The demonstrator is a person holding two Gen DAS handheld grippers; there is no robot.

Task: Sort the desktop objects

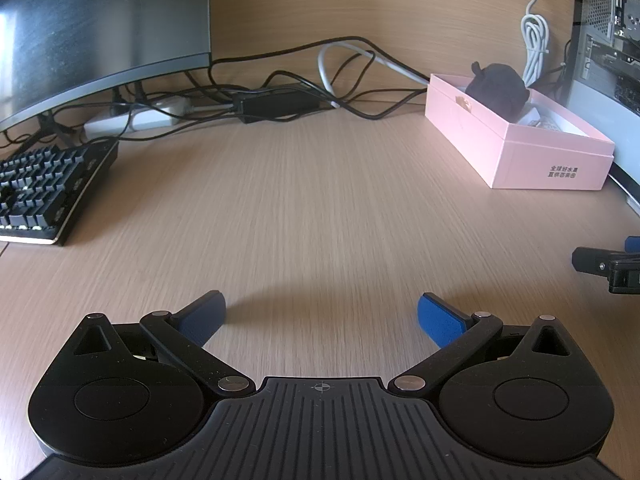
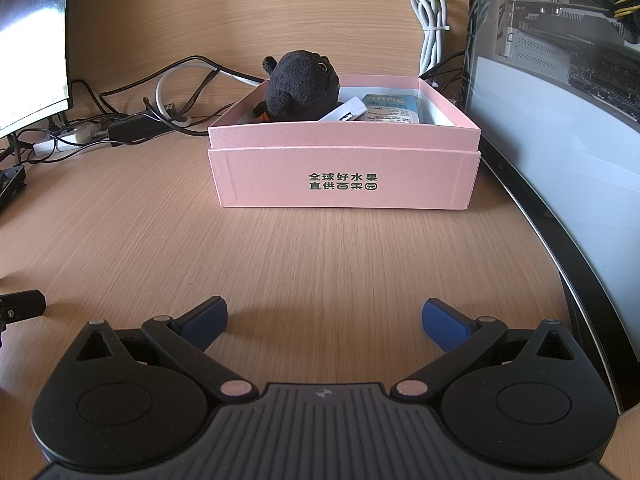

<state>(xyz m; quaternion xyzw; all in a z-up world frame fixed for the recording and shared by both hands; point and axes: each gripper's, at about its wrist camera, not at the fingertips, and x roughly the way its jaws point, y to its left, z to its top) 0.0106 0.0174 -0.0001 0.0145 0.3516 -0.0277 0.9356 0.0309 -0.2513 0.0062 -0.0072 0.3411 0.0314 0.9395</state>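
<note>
At the far left, a black keyboard [image 1: 44,188] with bumpy square keys lies on the wooden table [image 1: 304,208]. The table top is smooth and light brown with thin lines in it. Above the keyboard hangs a curved dark screen [image 1: 96,20]. Behind them, thin black cables [image 1: 280,80] twist around a flat black box.

The left hand-held gripper [image 1: 322,316] hovers low over bare table. Its two blue, rubbery fingers [image 1: 440,320] are wide apart and hold nothing.

Further right is a pink cardboard box [image 2: 344,176] with green writing on its front. It has no lid on. Inside sits a fuzzy, round, dark plush toy [image 2: 304,86]. Beside the toy lie a small white flat thing [image 2: 346,111], maybe a charger, and a blue-green printed pack [image 2: 394,108].

The right hand-held gripper [image 2: 325,320] points straight at the box from well back. Its blue fingers are also spread apart and empty.

At the far right stands a computer case [image 2: 560,92] with a shiny glass side, near a looped white cord [image 2: 430,24].
</note>
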